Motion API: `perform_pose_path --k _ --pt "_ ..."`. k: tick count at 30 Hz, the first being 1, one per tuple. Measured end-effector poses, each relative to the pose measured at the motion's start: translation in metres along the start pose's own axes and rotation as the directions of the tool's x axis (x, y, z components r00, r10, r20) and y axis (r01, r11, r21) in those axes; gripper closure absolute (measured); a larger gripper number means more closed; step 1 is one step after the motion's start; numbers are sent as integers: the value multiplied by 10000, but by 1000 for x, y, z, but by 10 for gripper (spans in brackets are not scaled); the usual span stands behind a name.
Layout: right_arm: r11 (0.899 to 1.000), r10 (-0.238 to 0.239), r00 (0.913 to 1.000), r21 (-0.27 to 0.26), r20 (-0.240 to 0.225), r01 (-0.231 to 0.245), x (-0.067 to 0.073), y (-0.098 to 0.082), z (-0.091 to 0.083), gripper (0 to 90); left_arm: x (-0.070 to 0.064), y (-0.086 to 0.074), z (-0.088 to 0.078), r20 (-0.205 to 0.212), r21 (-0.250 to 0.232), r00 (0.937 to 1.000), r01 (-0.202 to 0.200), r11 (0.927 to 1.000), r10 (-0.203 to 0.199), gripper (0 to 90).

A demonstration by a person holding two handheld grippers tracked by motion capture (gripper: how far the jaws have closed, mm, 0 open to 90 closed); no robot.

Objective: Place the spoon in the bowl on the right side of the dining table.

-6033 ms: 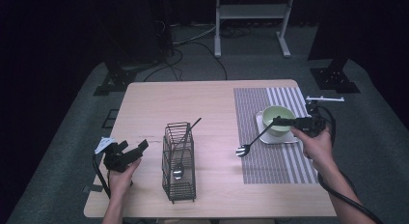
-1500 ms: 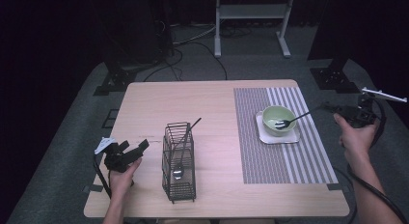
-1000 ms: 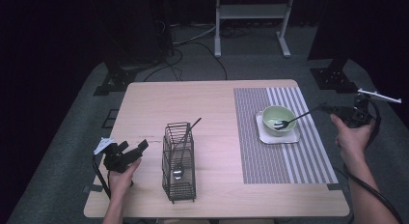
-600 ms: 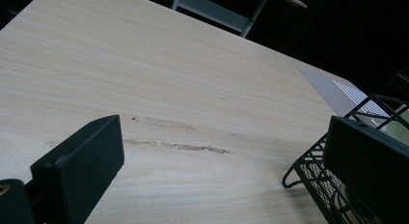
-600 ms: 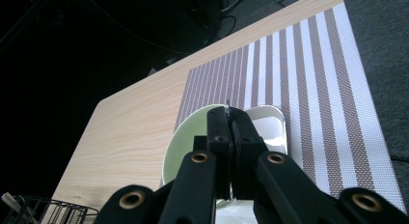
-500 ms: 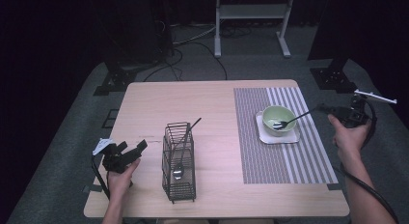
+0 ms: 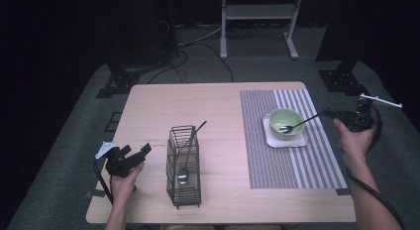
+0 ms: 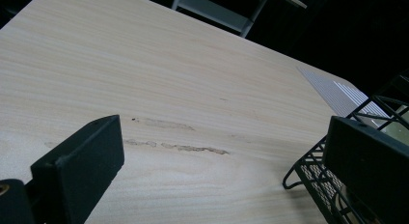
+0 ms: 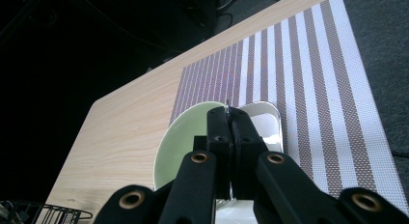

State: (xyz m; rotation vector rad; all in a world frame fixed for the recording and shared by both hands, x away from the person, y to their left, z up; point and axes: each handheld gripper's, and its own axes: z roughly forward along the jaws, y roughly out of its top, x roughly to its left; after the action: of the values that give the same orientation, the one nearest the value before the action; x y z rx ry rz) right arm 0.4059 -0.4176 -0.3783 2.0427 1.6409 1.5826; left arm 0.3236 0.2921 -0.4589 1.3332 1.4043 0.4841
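Gripping the spoon [image 7: 297,125] by its handle end, right tool [image 7: 331,112] closed; handle runs leftward from tool, its scoop resting inside green bowl [image 7: 285,119]. Left tool [image 7: 137,154] open, empty.

1. The left gripper [image 7: 130,158] is matt black, with a small grey three-cornered plate at its rear.
2. Its two jaws are flat, square-ended black blocks; a brass-coloured screw sits near the base of one.
3. A black cable loops down from it beside the forearm.
4. The right gripper [image 7: 331,112] is black too, chunky in the body, with a thin pale plate sticking out sideways from its top.
5. Its jaws are narrow black bars on linked arms, each pivot ringed in brass.
6. A thick black cable curves from it along the forearm.
7. Both forearms are bare; no sleeves show.
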Motion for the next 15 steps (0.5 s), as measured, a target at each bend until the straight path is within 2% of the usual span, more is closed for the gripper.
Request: perform_pose_path --k 15 --pt "9998 148 9999 121 -55 -147 -5 -3 13 880 2 0 -2 -52 -33 10000 62 10000 -63 0"
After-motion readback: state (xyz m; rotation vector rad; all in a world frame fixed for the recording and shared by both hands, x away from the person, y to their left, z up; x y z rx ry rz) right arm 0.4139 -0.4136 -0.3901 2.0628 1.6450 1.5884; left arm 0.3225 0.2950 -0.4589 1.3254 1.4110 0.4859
